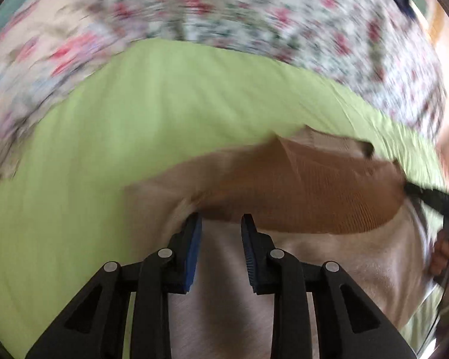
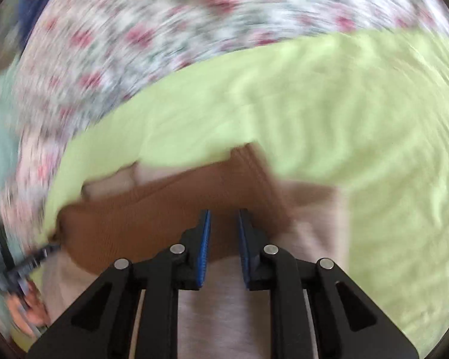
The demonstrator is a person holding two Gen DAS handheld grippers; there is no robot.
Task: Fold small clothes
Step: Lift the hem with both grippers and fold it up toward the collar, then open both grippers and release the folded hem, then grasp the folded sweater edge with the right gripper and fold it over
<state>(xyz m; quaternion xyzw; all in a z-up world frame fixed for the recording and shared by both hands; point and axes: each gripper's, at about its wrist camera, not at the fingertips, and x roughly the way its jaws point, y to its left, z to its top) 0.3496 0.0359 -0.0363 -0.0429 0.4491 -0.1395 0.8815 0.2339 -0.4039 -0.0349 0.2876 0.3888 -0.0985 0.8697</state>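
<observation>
Tools: my left tool [image 1: 221,224] and right tool [image 2: 223,220] both spread, pinching nothing, over the brown-and-beige garment [image 1: 299,197] on green sheet [image 1: 134,119]; frames blurred.

I see one small garment [image 1: 299,197], blurred in both views. It has a ribbed orange-brown part [image 2: 140,224] and a pale pinkish-beige part [image 1: 230,284]. From the left wrist, the brown part lies as a band from centre toward three o'clock, with the pale cloth spreading below it toward six o'clock. From the right wrist, the brown band runs from nine o'clock to the centre, the pale cloth toward six. The garment lies spread and fairly flat on a light green cloth [image 2: 329,125].
</observation>
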